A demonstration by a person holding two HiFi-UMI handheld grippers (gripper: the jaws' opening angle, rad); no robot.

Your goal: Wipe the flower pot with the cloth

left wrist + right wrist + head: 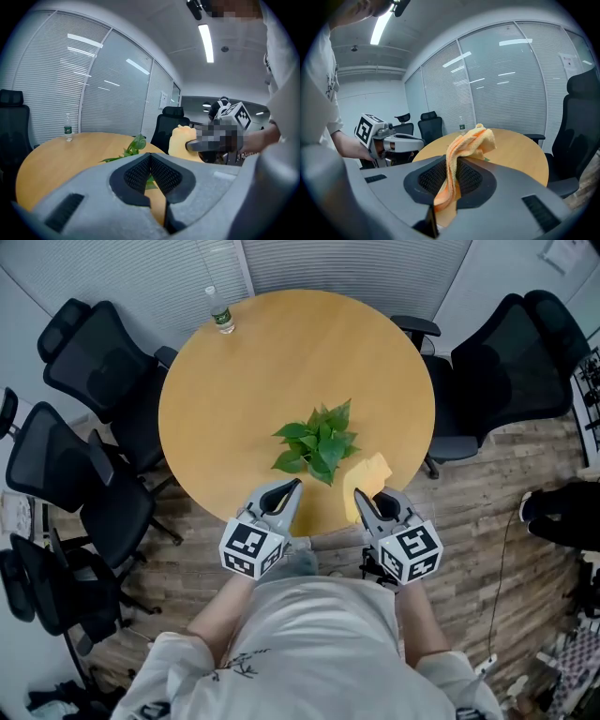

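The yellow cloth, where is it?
In the head view, the cloth is pinched in the right gripper at the near edge of the table, right of the plant.

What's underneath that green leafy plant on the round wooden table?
Seen from above, the green leafy plant spreads its leaves over whatever holds it. Only the round wooden table shows around it; no pot can be seen.

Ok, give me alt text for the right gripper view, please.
The right gripper has its fingers shut on a crumpled orange-yellow terry cloth, which sticks up in front of the round wooden table. At left is the left gripper with its marker cube; black office chairs and blinded glass walls lie beyond.
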